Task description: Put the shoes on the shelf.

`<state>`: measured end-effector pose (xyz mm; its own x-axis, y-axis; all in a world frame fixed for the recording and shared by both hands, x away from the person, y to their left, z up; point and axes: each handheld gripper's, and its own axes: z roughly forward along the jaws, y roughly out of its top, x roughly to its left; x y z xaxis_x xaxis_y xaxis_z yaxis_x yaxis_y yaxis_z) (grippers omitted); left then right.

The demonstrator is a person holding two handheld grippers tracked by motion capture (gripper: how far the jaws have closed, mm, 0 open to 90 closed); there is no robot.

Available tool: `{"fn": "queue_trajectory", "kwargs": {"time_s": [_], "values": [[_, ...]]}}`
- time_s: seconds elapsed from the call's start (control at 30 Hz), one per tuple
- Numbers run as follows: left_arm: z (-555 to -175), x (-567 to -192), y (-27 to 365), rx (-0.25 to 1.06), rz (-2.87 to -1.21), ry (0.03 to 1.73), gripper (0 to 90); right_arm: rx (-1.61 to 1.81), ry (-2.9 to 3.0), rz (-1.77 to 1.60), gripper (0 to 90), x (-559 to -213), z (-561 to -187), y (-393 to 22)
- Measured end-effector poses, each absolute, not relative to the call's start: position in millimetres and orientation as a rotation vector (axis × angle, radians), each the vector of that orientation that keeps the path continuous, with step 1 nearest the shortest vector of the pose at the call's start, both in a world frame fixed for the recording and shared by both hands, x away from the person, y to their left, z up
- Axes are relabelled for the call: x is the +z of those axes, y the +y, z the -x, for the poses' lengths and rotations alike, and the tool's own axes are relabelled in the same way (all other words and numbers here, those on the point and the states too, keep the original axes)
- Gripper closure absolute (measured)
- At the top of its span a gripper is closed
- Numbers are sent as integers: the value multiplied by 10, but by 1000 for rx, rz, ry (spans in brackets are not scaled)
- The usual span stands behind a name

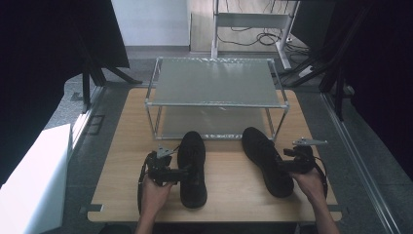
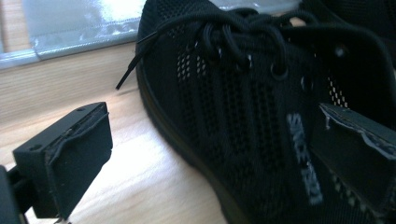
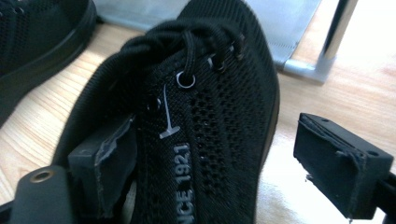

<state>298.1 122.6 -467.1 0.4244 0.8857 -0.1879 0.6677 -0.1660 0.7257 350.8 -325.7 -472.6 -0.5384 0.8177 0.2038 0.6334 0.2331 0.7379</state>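
- Your left tongs (image 1: 187, 171) stand wide at the outer side of the left shoe (image 1: 192, 168): in the left gripper view one jaw sits inside the shoe's opening and the other hangs over bare wood, with no pad pressing on the mesh.
- Your right tongs (image 1: 281, 167) stand wide too, straddling the side wall of the right shoe (image 1: 267, 161). In the right gripper view one jaw is inside the collar against the lining and the other is well clear of the sole on the far side. Nothing is clamped.
- Both shoes are black mesh lace-ups, lying on the table (image 1: 122, 161) with toes pointing away from you toward the rack (image 1: 214, 103). They are apart from each other, the left one near the middle of the table, the right one angled toward the right edge.
- The table is pale wood with a light grain, bright where light falls on it in the gripper views.
- The rack is a two-level metal frame with frosted grey shelves, set at the far half of the table. The shoe toes lie just in front of its lower shelf.
- Around the table you have grey floor (image 1: 360, 161), a white box (image 1: 34, 185) at the left, dark curtains on both sides, and a white desk frame (image 1: 253, 22) with loose cables behind.
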Motion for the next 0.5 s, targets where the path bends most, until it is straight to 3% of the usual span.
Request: {"fn": "queue_trajectory", "kwargs": {"time_s": [0.03, 0.07, 0.13, 0.2, 0.4, 0.43, 0.47, 0.5], "values": [[-3009, -4679, 1188, 344, -1913, 1317, 0, 1203, 2283, -1391, 216, -4779, -3524, -3236], [-3021, -4684, 1164, 345, -1923, 1318, 0, 1203, 2283, -1391, 216, -4779, -3524, -3236], [-3052, -4702, 1108, 355, -1948, 1319, 0, 1172, 2286, -1373, 306, -4838, -3544, -3207], [-3088, -4725, 1075, 349, -1952, 1327, 0, 1163, 2284, -1378, 312, -4855, -3547, -3195], [-3174, -4864, 893, 381, -2041, 1346, 31, 1124, 2225, -1385, 456, -4870, -3533, -3188], [-3175, -4869, 902, 361, -2017, 1349, 126, 1104, 2201, -1382, 510, -4865, -3518, -3180], [-3159, -4859, 898, 398, -2017, 1371, 126, 1104, 2201, -1382, 510, -4865, -3518, -3180], [-3142, -4850, 895, 425, -2024, 1371, 184, 1093, 2190, -1380, 537, -4860, -3509, -3178]]}}
